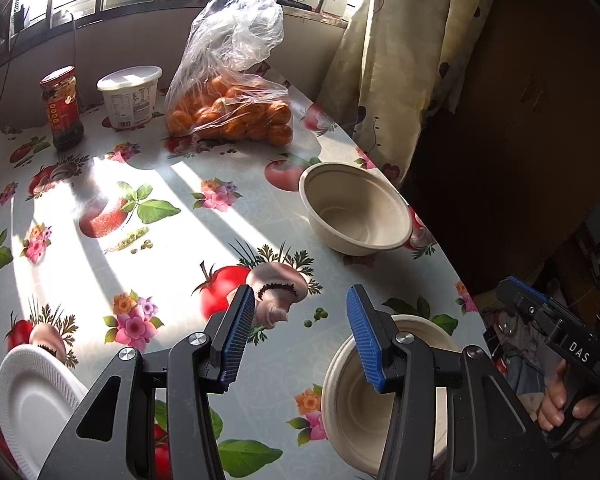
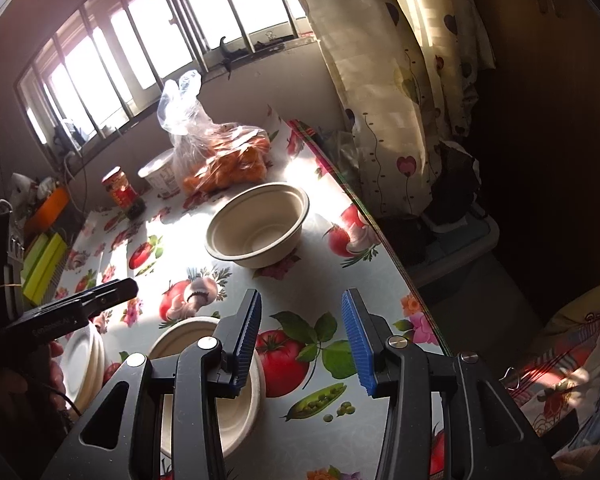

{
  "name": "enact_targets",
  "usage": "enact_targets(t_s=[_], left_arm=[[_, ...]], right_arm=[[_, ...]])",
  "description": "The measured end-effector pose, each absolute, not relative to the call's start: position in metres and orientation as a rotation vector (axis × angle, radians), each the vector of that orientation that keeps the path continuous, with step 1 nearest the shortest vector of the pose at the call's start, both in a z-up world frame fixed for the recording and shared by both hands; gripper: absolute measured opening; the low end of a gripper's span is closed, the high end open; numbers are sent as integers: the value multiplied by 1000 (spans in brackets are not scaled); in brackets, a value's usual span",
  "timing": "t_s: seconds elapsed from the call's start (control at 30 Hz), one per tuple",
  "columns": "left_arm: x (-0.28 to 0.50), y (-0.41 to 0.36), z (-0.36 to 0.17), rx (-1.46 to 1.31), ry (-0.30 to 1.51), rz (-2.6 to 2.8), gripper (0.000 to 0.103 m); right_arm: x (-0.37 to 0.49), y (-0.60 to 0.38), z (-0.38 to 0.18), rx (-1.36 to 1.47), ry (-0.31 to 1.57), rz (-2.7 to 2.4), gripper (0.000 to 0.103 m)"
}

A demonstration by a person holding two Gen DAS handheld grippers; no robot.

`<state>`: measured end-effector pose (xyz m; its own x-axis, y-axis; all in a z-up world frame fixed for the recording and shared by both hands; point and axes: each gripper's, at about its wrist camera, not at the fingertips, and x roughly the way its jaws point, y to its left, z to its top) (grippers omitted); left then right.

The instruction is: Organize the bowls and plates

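Two beige paper bowls stand on the flowered tablecloth. The far bowl (image 1: 356,210) sits near the table's right edge, and it shows in the right wrist view (image 2: 258,224) too. The near bowl (image 1: 360,404) lies under my left gripper's right finger; in the right wrist view (image 2: 212,384) it lies under my right gripper's left finger. A white plate (image 1: 28,400) sits at the lower left; the right wrist view shows a stack of plates (image 2: 82,364). My left gripper (image 1: 300,336) is open and empty. My right gripper (image 2: 302,338) is open and empty.
A bag of oranges (image 1: 230,108), a white tub (image 1: 130,94) and a red-lidded jar (image 1: 62,108) stand at the back of the table. A curtain (image 1: 400,60) hangs past the right table edge (image 1: 440,248). Green boxes (image 2: 44,264) sit left of the table.
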<state>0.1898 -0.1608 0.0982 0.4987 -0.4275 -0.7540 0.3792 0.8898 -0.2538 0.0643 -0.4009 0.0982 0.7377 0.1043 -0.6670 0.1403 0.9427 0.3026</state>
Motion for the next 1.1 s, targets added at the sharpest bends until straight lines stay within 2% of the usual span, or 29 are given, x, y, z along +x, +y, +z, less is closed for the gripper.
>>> enact_targets(t_s=[0.6, 1.1], left_arm=[[263, -179, 87, -89, 956, -505, 49], [288, -197, 69, -109, 1007, -533, 49]], right_arm=[[138, -424, 88, 347, 799, 42, 42], [179, -422, 63, 401, 852, 114, 42]])
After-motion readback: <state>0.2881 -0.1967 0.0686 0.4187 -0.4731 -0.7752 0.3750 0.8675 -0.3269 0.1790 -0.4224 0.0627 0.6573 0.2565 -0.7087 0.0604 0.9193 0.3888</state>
